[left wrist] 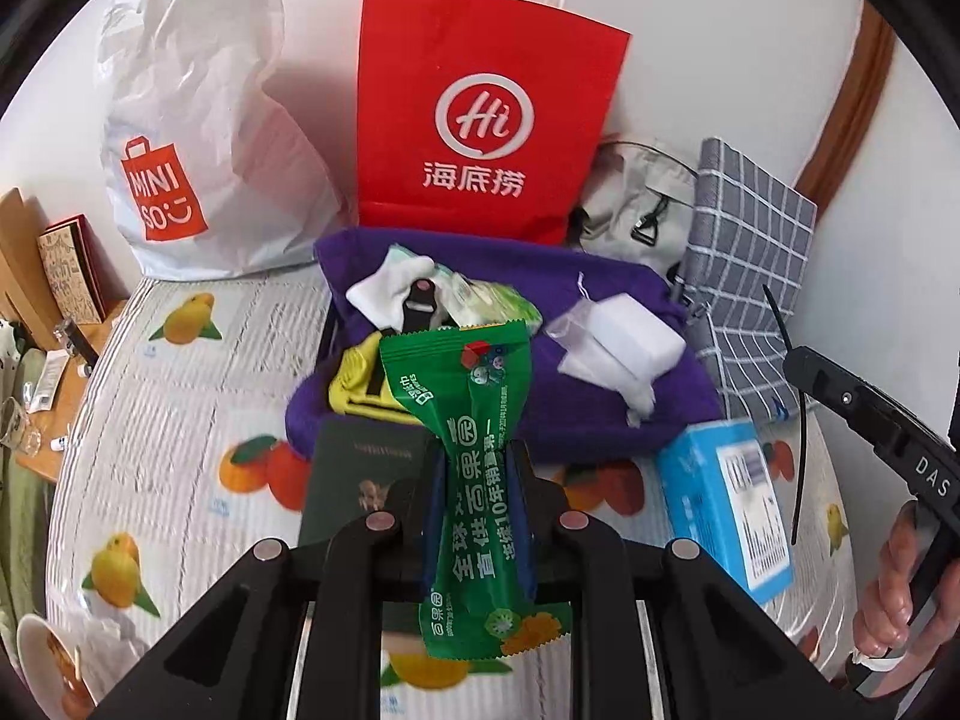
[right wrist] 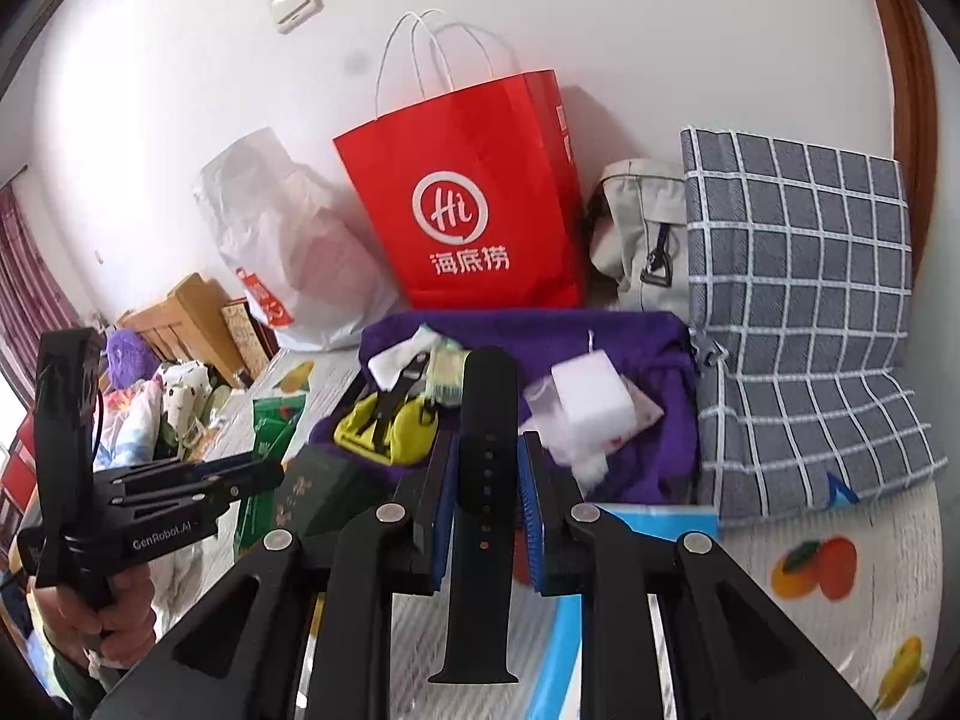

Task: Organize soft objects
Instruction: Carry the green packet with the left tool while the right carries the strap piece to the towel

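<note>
- Left wrist view: the left gripper (left wrist: 477, 498) is clenched on a green snack packet (left wrist: 480, 480), which is pinched at its middle and held above a fruit-printed bedspread (left wrist: 180, 420).
- Behind the packet, a purple cloth (left wrist: 600, 414) is spread on the bed, with a white foam block (left wrist: 630, 336), a yellow item (left wrist: 360, 384) and a white sock (left wrist: 390, 288) lying on it.
- A red paper bag (left wrist: 480, 120) and a white Miniso bag (left wrist: 198, 150) are stood against the wall; a blue box (left wrist: 726, 510) lies beside the cloth.
- Right wrist view: the right gripper (right wrist: 483, 498) is clamped on a black watch strap (right wrist: 486, 480), held upright between its jaws.
- A grey checked cushion (right wrist: 810, 330) is seen at right, and what may be a grey backpack (right wrist: 642, 240) beside it.
</note>
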Available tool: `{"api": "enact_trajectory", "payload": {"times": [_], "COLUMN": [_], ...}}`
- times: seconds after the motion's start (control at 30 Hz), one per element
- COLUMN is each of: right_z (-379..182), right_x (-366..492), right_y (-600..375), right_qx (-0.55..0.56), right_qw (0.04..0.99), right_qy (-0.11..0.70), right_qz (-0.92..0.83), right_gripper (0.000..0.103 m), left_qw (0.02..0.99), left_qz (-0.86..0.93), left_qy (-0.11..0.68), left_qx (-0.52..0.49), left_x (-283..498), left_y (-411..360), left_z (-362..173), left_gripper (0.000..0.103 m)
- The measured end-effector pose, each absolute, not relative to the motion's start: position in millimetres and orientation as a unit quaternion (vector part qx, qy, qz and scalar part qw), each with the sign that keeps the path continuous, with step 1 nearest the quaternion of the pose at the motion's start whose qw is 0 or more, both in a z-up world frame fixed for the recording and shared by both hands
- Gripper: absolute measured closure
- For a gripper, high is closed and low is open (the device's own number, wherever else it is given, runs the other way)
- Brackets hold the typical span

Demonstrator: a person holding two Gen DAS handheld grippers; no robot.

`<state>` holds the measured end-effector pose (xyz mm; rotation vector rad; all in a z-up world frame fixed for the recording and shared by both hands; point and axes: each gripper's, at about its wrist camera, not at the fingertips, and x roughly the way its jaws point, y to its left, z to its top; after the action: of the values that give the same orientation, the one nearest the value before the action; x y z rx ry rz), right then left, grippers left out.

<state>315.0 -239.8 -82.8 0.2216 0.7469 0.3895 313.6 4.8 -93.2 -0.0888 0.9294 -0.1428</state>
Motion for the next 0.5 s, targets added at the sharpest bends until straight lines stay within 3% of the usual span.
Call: {"api": "enact_trajectory", "payload": {"times": [0.5], "right_z": [-77.7], "right_x": [384.7], "right_y": [-225.2], "right_qx": [0.113], "right_qw": [0.91], "right_qy": [0.35], "right_qz": [0.192], "right_gripper": [0.083], "left_qw": [0.894], "left_qz": [-0.061], "left_qy": [0.441], "left_qx": [-0.05], "left_x": [376.5], "left_y": [14.7], "left_z": [-92.6], "left_gripper": [0.084]}}
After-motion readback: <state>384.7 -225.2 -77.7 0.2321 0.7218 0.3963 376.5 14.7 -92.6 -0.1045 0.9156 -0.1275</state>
